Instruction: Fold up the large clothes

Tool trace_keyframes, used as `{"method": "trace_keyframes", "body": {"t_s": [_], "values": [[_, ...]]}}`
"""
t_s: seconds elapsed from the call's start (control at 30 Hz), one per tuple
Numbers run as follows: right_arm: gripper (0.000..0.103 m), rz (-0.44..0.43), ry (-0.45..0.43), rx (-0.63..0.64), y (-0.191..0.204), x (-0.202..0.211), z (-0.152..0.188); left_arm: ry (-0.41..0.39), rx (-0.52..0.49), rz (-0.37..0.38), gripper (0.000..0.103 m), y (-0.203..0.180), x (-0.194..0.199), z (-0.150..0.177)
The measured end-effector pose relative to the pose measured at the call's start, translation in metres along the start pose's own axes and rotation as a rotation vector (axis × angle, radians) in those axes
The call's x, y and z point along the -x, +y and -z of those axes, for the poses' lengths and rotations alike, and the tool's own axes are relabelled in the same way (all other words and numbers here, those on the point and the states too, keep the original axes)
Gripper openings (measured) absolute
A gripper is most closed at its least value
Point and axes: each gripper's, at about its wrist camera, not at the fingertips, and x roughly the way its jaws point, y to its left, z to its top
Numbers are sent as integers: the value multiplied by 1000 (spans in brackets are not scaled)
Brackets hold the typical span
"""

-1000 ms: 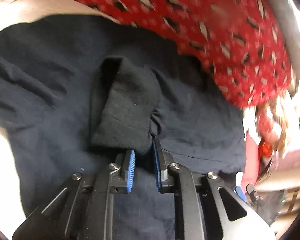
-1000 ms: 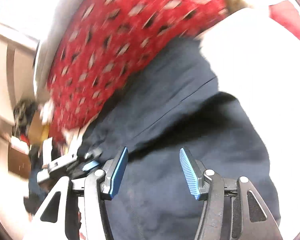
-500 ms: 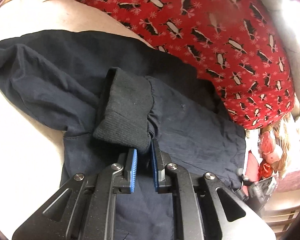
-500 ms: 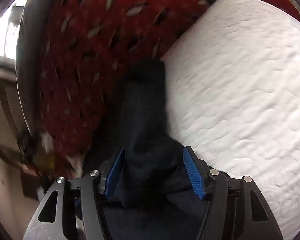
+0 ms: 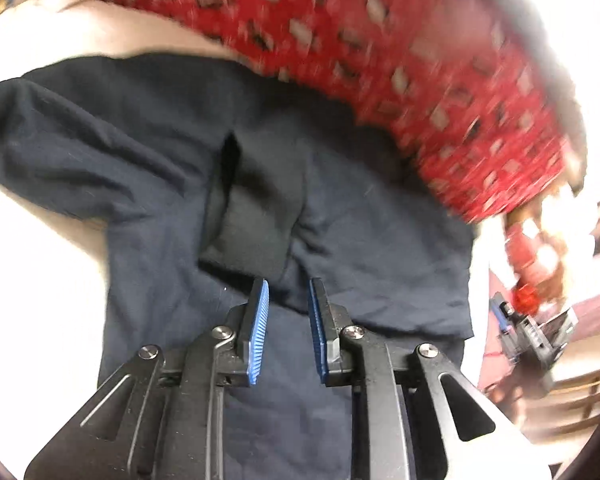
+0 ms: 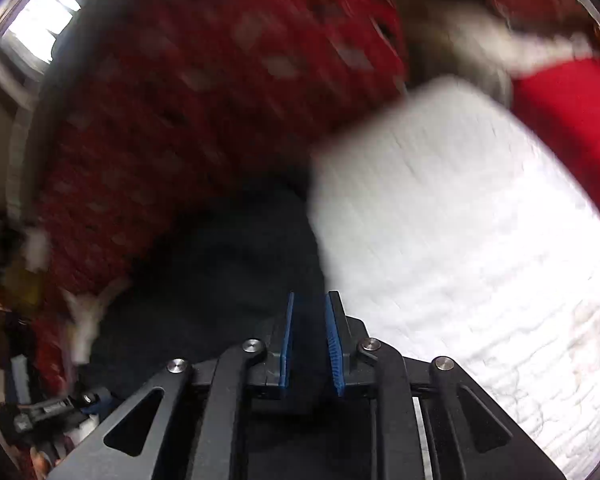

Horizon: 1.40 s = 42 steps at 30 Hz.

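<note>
A large dark navy garment point(image 5: 148, 168) lies spread on a white quilted bed. Its black ribbed cuff point(image 5: 256, 216) lies on top of the body cloth just ahead of my left gripper point(image 5: 287, 294). The left jaws stand slightly apart with the cuff's edge just past the tips, and nothing is clamped. My right gripper point(image 6: 309, 306) is shut on a bunch of the dark garment point(image 6: 236, 264), at the cloth's edge beside the white bedding point(image 6: 460, 240). The right gripper also shows at the right edge of the left wrist view point(image 5: 532, 332).
A red patterned blanket point(image 5: 400, 60) lies along the far side of the garment, and shows in the right wrist view point(image 6: 188, 100). A plain red cloth point(image 6: 572, 120) lies at the far right. Clutter and furniture sit beyond the bed's edge point(image 5: 580, 380).
My left jaws have opened off the cuff, which now lies flat on the garment. My right jaws have closed onto the dark cloth they straddled.
</note>
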Motion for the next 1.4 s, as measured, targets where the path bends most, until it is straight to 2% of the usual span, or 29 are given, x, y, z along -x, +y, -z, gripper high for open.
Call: {"method": "trace_keyframes", "body": {"t_s": [0.03,0.07,0.1,0.17,0.23,0.3,0.37,0.43,0.5,0.6,0.73,0.8,0.83,0.87,0.93,1.1,1.2,1.27,1.3,1.33,1.4], "values": [[38,-37,-36,22,10,7,-3,-13,9,18,20,0,4,-3],[41,-51,-51,40,19,9,-3,-17,11,25,23,0,3,-5],[42,-60,-55,66,31,6,-2,-18,10,12,28,-1,-2,-8],[42,-50,-13,111,51,-15,3,5,8,-49,30,1,-24,-11],[41,-10,76,118,55,-44,10,73,6,-127,29,9,-55,-11],[31,103,210,90,54,-77,25,70,17,-103,29,16,-56,-7],[33,141,148,102,67,-69,29,59,25,-53,29,20,-37,-6],[36,65,66,129,92,-54,31,30,33,-27,29,32,-18,-5],[42,-13,67,176,129,-58,35,-6,61,-14,30,54,7,-5],[42,-105,161,268,193,-89,56,-59,145,-13,41,105,40,-5],[42,-203,282,316,260,-138,101,-131,327,-40,42,191,84,-13],[43,-200,334,346,274,-156,132,-129,390,-46,42,219,93,-11],[45,-173,287,391,275,-156,149,-132,409,-61,42,233,96,-10],[47,-178,205,434,271,-146,160,-139,416,-69,42,239,97,-8],[49,-169,138,498,273,-146,169,-161,449,-48,42,251,97,-7],[49,-188,140,479,267,-139,177,-260,608,124,42,266,83,-19],[50,-184,135,486,265,-138,174,-260,664,135,50,271,71,-30],[50,-185,132,489,267,-139,174,-223,686,74,48,276,57,-38],[50,-188,132,487,263,-137,176,-223,677,44,28,277,55,-40],[50,-190,131,485,263,-137,175,-228,659,11,3,277,58,-42],[50,-198,129,479,262,-137,175,-256,644,-15,1,279,75,-36]]}}
